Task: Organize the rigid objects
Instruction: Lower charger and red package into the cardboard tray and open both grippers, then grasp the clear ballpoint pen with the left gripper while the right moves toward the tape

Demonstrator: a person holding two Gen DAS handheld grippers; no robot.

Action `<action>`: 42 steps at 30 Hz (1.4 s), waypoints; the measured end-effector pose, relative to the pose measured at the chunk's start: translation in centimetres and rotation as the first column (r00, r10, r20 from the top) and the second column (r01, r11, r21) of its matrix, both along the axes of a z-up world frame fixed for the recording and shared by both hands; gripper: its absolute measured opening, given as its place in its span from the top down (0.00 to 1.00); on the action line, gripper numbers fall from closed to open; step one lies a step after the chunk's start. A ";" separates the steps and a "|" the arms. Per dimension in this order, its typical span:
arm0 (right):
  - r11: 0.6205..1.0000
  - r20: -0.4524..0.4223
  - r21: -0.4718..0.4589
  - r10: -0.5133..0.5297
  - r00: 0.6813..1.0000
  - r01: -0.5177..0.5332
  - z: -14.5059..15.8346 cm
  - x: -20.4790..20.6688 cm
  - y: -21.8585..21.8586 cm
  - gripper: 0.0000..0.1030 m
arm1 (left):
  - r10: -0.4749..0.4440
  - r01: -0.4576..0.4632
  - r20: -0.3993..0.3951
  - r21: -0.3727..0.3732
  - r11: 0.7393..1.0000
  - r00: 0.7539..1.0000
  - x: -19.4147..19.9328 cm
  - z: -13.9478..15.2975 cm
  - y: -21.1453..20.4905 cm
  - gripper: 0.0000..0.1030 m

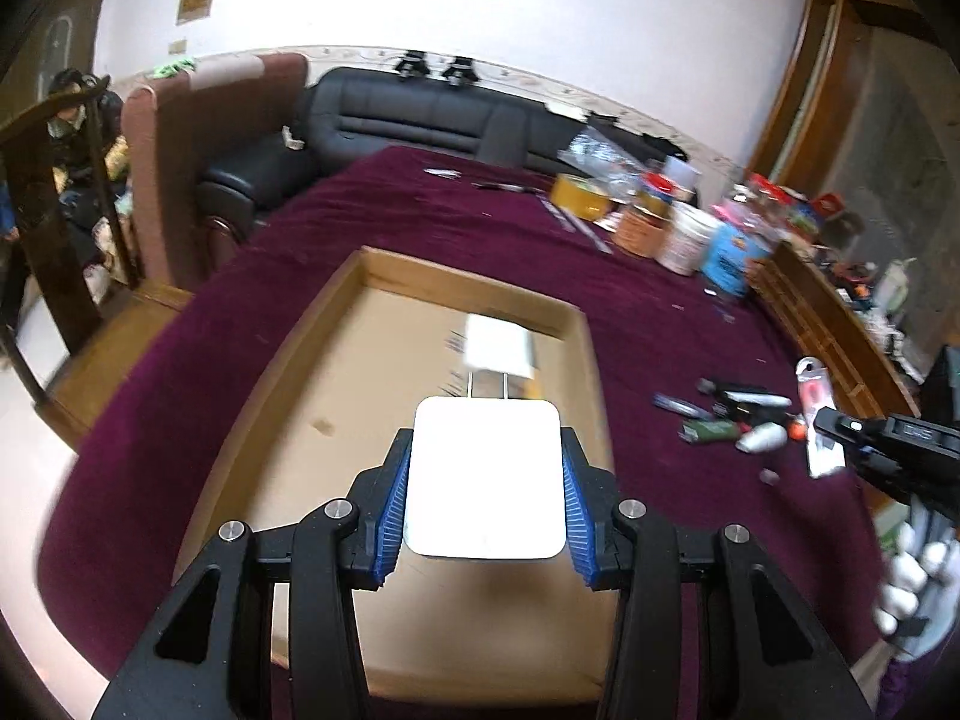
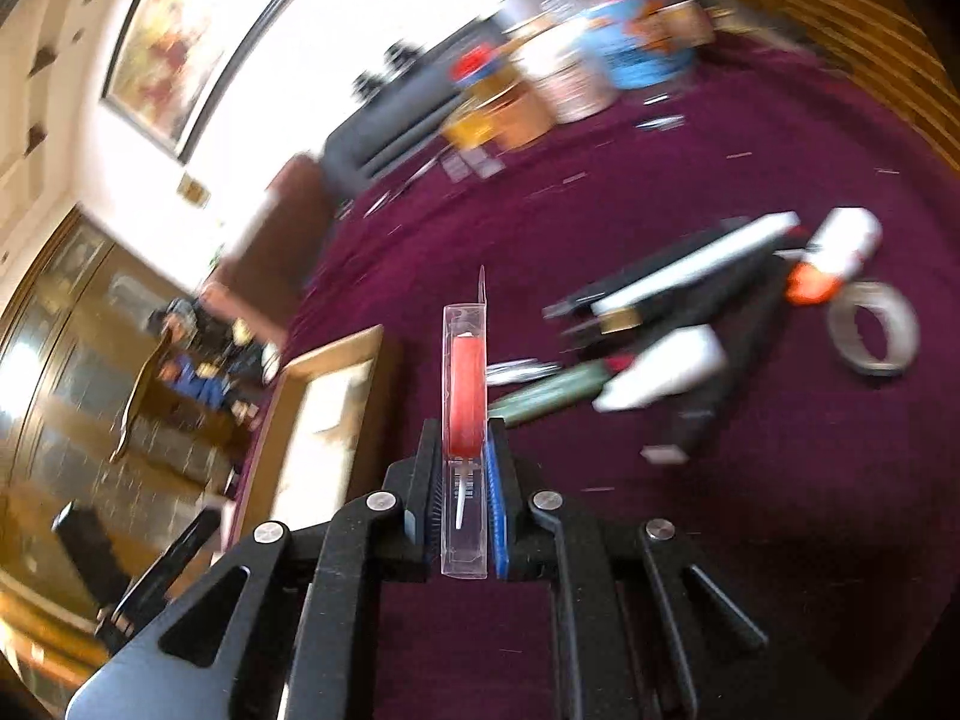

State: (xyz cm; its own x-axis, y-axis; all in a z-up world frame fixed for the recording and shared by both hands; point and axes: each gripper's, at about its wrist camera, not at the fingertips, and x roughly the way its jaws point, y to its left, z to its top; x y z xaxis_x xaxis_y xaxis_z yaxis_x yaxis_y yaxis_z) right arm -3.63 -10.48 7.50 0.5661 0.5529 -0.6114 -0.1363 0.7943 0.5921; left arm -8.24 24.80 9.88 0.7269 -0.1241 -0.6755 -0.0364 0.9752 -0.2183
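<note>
white charger (image 1: 487, 477) clamped in left tool (image 1: 486, 501), prongs far, above cardboard tray (image 1: 312, 360) | clear blister pack (image 2: 465, 420) with red item pinched edge-on in right tool (image 2: 465, 510), above maroon-clothed surface (image 2: 750, 480) | pens, white bottle (image 2: 660, 375), tape roll (image 2: 873, 327) right

Both wrist views look down, close, over the maroon cloth-covered table (image 1: 630, 312); both catch the shallow cardboard tray (image 1: 336, 372) (image 2: 312, 414) and far-edge canisters (image 2: 600, 60).

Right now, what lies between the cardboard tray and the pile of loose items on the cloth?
Only bare maroon cloth separates the cardboard tray from the pile of loose items, in the left wrist view.
</note>
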 end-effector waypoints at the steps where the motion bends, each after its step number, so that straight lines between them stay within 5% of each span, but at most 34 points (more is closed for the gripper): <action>1: 0.999 -0.012 0.003 0.039 0.999 -0.039 -0.1 0.8 2.2 0.90 | 0.002 -0.002 -0.001 0.016 1.000 1.000 0.7 -0.1 0.4 0.62; 4: 0.993 -0.041 -0.003 0.118 0.992 -0.118 -0.9 2.6 7.0 0.90 | 0.012 -0.011 -0.033 0.033 0.999 0.999 3.5 -0.8 1.8 0.62; 12: 0.962 -0.131 0.002 0.272 0.953 -0.274 -3.9 7.8 19.6 0.89 | 0.045 -0.056 -0.141 -0.074 0.996 0.989 10.7 -4.1 5.6 0.62; 19: 0.951 -0.177 0.016 0.307 0.935 -0.309 -5.6 10.8 24.8 0.89 | 0.066 -0.095 -0.185 -0.155 0.983 0.980 13.9 -6.1 8.0 0.62; 31: 0.961 -0.204 -0.037 0.262 0.943 -0.275 -6.9 12.3 24.8 0.87 | 0.067 -0.096 -0.147 -0.196 0.976 0.987 13.6 -5.0 8.3 0.54; 35: 0.957 -0.158 -0.098 0.256 0.954 -0.273 -5.7 12.0 25.0 0.84 | 0.082 -0.106 -0.124 -0.199 0.974 0.989 12.6 -3.9 8.2 0.46; 42: 0.966 -0.092 -0.072 0.241 0.966 -0.248 -3.0 10.3 21.9 0.82 | 0.094 -0.109 -0.095 -0.165 0.980 0.991 9.4 -1.5 6.5 0.41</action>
